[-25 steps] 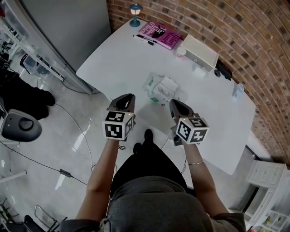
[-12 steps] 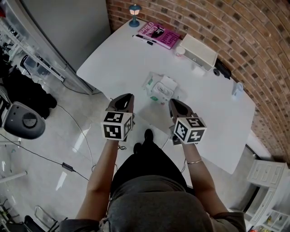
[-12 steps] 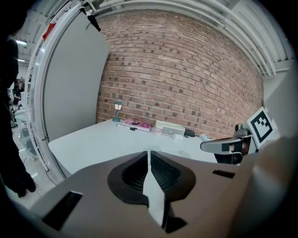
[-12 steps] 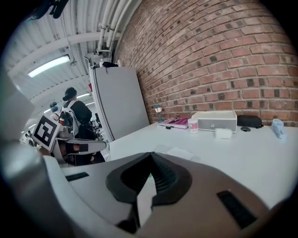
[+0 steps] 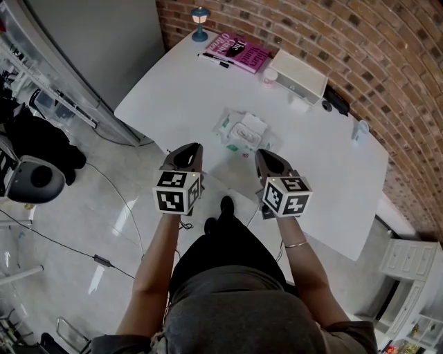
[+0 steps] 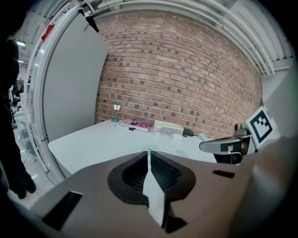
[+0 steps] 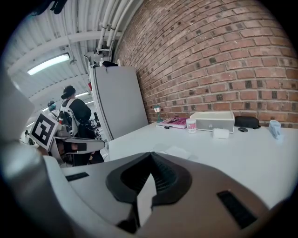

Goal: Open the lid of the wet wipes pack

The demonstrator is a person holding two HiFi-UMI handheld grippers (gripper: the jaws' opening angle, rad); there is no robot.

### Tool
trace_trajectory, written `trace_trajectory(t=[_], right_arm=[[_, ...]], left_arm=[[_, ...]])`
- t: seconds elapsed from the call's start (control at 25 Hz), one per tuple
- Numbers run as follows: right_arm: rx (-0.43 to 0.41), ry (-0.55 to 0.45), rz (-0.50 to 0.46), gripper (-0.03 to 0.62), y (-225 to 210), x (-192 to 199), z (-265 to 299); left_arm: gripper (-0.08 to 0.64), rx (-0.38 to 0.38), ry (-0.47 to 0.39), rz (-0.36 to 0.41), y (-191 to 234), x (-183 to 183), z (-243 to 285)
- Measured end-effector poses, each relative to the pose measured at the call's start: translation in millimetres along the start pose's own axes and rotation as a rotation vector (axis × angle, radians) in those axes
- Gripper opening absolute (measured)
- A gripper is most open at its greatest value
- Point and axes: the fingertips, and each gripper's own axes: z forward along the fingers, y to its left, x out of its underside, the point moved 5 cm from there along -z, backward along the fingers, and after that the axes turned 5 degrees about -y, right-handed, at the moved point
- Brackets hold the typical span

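Note:
The wet wipes pack [image 5: 241, 131], clear and green with a white lid on top, lies on the white table [image 5: 173, 90] near its front edge. I cannot tell whether the lid is lifted. My left gripper [image 5: 194, 146] hovers short of the pack's left side, jaws shut and empty. My right gripper [image 5: 260, 153] hangs just short of the pack's right corner, also shut on nothing. In the left gripper view the closed jaw tips [image 6: 149, 151] hide nearly all of the pack. Beyond the closed tips [image 7: 150, 153] in the right gripper view, the pack [image 7: 173, 151] lies flat.
At the table's far edge, along the brick wall, stand a small lamp [image 5: 200, 15], a pink book [image 5: 239, 52], a pen [image 5: 211, 60], a small jar [image 5: 268, 76] and a white box [image 5: 299, 75]. An office chair [image 5: 31, 178] stands on the floor at left.
Both grippers stay where they were in front of the pack. Only the head camera's framing has drifted a little.

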Motion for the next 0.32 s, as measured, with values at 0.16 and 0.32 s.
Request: trace_trajectory(t=[0.16,0.32], right_arm=[[0.010,0.003,0.002,0.003,-0.9,0.9,-2.0],[0.016,0.006,0.004,0.003,-1.6,4.5,-1.7]], left_arm=[[0.035,0.002,-0.004,0.002,-0.9,-1.2,-0.6],[0.035,0.006,-0.003,0.007,-0.4,0.1,-1.1]])
